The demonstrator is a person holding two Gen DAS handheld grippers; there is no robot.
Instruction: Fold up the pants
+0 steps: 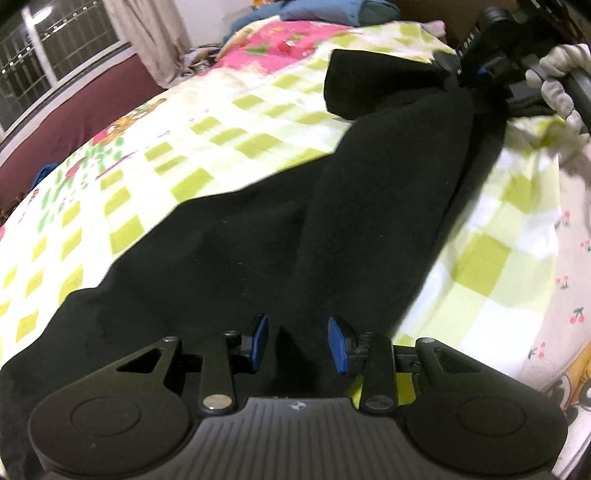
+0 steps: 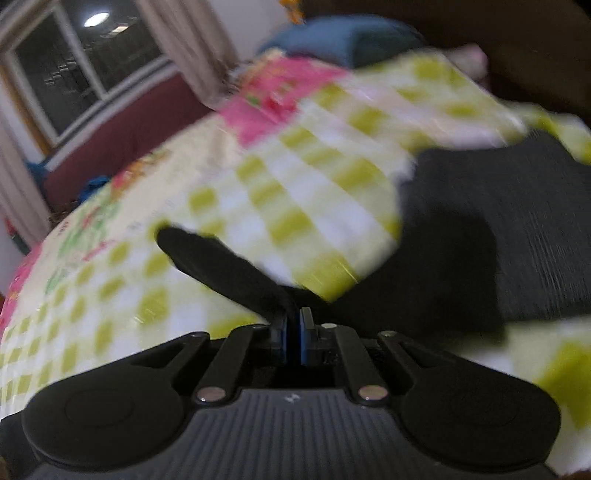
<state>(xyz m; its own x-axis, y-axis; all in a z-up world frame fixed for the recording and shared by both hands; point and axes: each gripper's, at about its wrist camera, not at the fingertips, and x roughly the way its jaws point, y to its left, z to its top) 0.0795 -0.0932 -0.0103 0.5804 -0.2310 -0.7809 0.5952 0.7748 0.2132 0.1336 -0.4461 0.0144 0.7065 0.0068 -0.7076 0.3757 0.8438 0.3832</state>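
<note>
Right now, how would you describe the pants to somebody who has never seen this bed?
Look at the bed sheet, white with yellow-green squares and a pink cartoon patch. Across it lies one long dark cloth: the black pants, with one end lifted by the right gripper. They are the only plain black thing on that bright sheet.

The pants [image 1: 280, 229] are plain black against a bedsheet [image 1: 229, 122] checked in lime green and white, with a pink patch [image 1: 280, 44] bearing small red and green prints. Both the left hand-held gripper [image 1: 297, 343] and the right hand-held gripper [image 2: 294, 332] are black with blue pads [image 1: 338, 345]. A glove [image 1: 561, 85] is light grey, a pillow [image 1: 332, 9] is blue, the wall [image 1: 96, 107] is maroon, and the curtain [image 1: 147, 33] is beige.
</note>
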